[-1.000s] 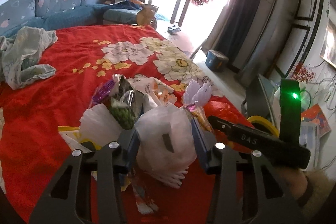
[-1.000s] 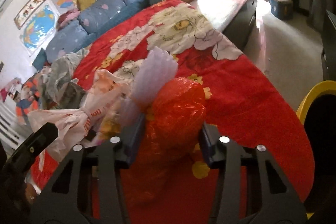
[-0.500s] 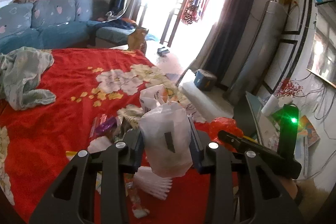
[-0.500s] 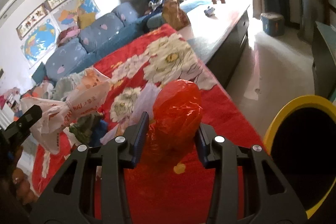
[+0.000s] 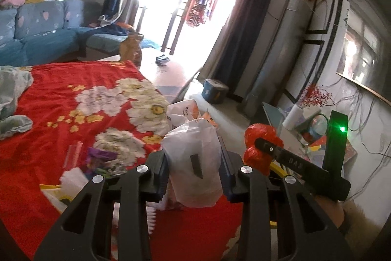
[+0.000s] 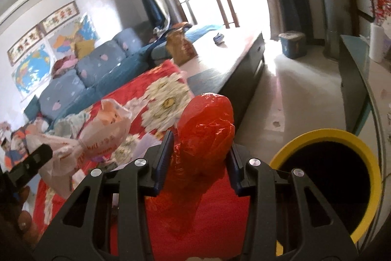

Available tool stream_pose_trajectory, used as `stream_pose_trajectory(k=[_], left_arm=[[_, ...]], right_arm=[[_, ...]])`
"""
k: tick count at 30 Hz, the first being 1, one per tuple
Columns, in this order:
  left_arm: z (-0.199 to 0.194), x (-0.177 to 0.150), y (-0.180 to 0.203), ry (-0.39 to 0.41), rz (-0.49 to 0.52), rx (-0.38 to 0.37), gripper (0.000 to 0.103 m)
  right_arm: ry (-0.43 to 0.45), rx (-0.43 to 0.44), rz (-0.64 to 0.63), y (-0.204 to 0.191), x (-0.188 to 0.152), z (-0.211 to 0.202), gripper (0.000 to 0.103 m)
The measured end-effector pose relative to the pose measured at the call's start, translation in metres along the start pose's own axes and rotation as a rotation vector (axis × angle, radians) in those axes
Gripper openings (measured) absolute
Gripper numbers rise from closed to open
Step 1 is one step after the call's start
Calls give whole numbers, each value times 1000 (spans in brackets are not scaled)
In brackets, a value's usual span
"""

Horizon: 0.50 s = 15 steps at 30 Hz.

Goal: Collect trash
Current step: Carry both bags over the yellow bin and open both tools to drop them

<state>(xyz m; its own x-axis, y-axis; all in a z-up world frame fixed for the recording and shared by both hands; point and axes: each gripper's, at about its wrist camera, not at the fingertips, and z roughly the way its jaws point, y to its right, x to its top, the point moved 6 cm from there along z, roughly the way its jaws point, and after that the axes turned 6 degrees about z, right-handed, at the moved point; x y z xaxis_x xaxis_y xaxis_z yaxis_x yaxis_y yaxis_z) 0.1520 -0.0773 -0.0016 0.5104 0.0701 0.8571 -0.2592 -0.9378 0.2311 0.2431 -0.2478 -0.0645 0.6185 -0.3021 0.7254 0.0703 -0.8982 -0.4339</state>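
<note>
My left gripper (image 5: 194, 160) is shut on a white plastic bag (image 5: 193, 158) with orange print and holds it above the red flowered cloth (image 5: 48, 94). The same bag shows in the right wrist view (image 6: 97, 138). My right gripper (image 6: 199, 158) is shut on a crumpled red plastic bag (image 6: 205, 129), raised over the cloth's right edge. The red bag also shows in the left wrist view (image 5: 259, 151). A yellow-rimmed black bin (image 6: 327, 175) stands just right of the right gripper. Several wrappers (image 5: 102, 160) lie on the cloth, left of the white bag.
A grey-green garment (image 5: 12, 99) lies at the cloth's left. A blue sofa (image 5: 36, 36) runs along the back. A low bench (image 6: 232, 60) with a brown bag (image 6: 180, 48) stands beyond the cloth. A blue tub (image 6: 292, 44) sits on the floor.
Both grippers have lifted their bags off the cloth and swung right. The yellow-rimmed bin has come fully into the right wrist view.
</note>
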Motion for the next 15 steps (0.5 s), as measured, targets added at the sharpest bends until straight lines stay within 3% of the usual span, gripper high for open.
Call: stream_pose_trajectory(k=[15], left_arm=[[36, -13, 54, -59, 68, -110, 32]], right_arm=[[93, -115, 136, 69, 22, -25, 33]])
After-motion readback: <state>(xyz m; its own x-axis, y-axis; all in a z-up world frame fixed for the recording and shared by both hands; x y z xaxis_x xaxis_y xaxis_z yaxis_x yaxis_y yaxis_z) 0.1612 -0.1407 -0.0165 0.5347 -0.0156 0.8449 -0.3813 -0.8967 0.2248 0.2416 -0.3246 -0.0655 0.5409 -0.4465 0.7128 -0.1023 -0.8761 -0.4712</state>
